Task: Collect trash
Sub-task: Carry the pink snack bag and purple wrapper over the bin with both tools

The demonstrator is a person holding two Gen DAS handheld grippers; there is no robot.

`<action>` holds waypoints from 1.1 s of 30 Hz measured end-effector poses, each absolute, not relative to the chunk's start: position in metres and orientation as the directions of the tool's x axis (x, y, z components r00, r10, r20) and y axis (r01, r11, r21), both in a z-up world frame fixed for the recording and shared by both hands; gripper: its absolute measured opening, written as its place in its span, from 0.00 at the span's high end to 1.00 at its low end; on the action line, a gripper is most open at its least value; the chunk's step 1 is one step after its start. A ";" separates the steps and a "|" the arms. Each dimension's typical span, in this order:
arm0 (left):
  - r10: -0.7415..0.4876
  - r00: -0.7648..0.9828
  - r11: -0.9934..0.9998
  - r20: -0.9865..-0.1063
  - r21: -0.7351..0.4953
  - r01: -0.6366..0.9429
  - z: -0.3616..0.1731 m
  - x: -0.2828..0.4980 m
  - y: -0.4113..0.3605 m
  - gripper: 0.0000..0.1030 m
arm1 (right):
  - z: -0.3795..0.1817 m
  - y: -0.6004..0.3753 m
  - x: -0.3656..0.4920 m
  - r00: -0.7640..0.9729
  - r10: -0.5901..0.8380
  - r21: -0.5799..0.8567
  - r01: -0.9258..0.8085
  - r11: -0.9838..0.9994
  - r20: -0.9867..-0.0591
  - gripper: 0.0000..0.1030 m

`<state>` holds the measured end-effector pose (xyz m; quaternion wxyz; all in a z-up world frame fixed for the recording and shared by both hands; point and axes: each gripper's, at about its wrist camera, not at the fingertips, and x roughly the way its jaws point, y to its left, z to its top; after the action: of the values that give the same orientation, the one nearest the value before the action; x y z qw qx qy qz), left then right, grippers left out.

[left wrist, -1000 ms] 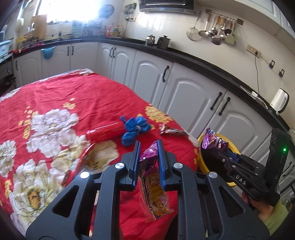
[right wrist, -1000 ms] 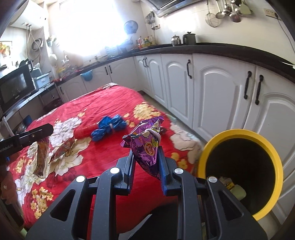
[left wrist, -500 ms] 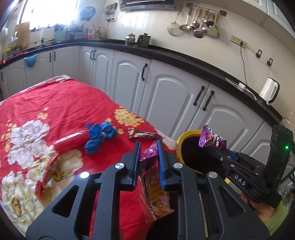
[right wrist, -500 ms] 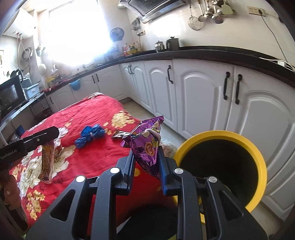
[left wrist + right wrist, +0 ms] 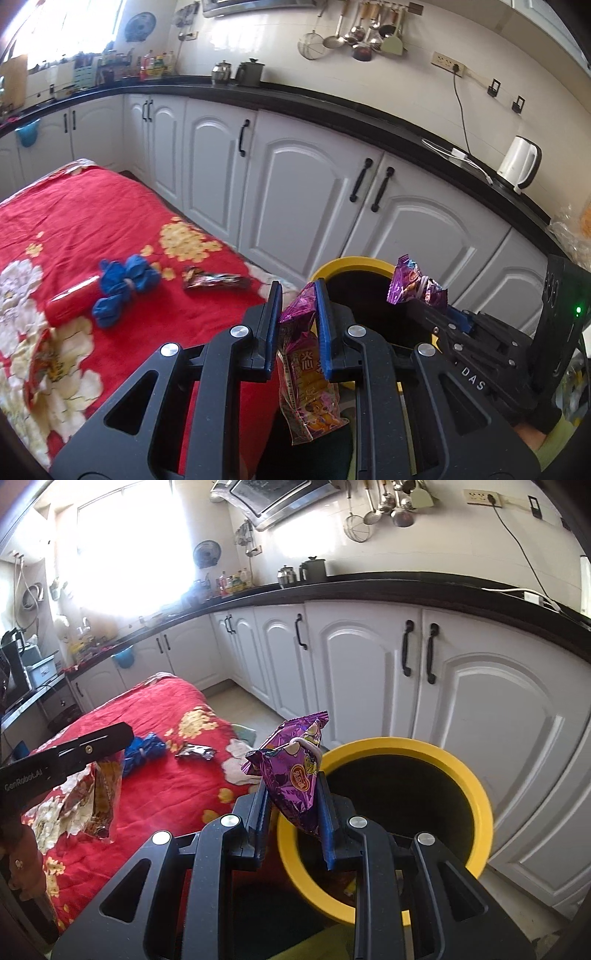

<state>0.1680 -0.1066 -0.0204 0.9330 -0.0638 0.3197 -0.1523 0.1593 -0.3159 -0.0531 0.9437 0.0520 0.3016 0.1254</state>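
My left gripper [image 5: 296,291] is shut on a pink and yellow snack wrapper [image 5: 308,384] that hangs down between its fingers, at the table's end beside the yellow-rimmed bin [image 5: 354,263]. My right gripper [image 5: 292,786] is shut on a purple snack bag [image 5: 295,775] and holds it over the near left rim of the bin [image 5: 476,794]. The right gripper and its purple bag [image 5: 413,286] also show in the left wrist view, above the bin. The left gripper's wrapper [image 5: 98,805] shows in the right wrist view.
On the red flowered tablecloth [image 5: 92,221] lie a dark wrapper [image 5: 216,280], a blue crumpled bag [image 5: 123,282], a red tube [image 5: 72,304] and a red wrapper [image 5: 44,362]. White cabinets [image 5: 306,206] stand close behind the bin. A kettle [image 5: 519,168] is on the counter.
Both grippers have swung right, away from the table and toward the bin, each still holding its wrapper. The right gripper now hangs over the bin's rim.
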 end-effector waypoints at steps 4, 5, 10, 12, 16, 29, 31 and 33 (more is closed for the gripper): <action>-0.345 0.742 0.939 -0.576 -0.213 0.271 -0.022 0.175 -0.126 0.88 | -0.057 -0.328 0.159 0.789 0.248 0.175 -0.180 0.968 -0.562 0.79; -0.349 0.740 0.937 -0.576 -0.213 0.276 -0.023 0.177 -0.130 0.88 | -0.058 -0.331 0.159 0.790 0.245 0.176 -0.175 0.969 -0.563 0.79; -0.373 0.727 0.928 -0.577 -0.225 0.297 -0.026 0.186 -0.148 0.88 | -0.062 -0.344 0.160 0.792 0.224 0.179 -0.146 0.973 -0.568 0.79; -0.380 0.723 0.925 -0.578 -0.232 0.301 -0.029 0.189 -0.154 0.88 | -0.065 -0.350 0.160 0.793 0.212 0.179 -0.133 0.975 -0.572 0.79; -0.392 0.708 0.920 -0.587 -0.240 0.309 -0.035 0.195 -0.166 0.88 | -0.071 -0.359 0.160 0.791 0.197 0.180 -0.111 0.977 -0.579 0.79; -0.407 0.663 0.912 -0.629 -0.244 0.329 -0.059 0.214 -0.193 0.88 | -0.095 -0.384 0.165 0.770 0.155 0.191 -0.044 0.981 -0.618 0.79; -0.407 0.656 0.912 -0.635 -0.243 0.330 -0.063 0.217 -0.196 0.88 | -0.099 -0.387 0.165 0.766 0.151 0.193 -0.036 0.980 -0.625 0.79; -0.408 0.650 0.911 -0.641 -0.244 0.332 -0.067 0.220 -0.201 0.88 | -0.104 -0.390 0.167 0.759 0.146 0.196 -0.024 0.980 -0.635 0.79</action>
<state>0.2196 -0.2011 -0.0665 0.9068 -0.0525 0.3652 -0.2040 0.1669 -0.3901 -0.1036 0.9336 0.0882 0.3443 0.0455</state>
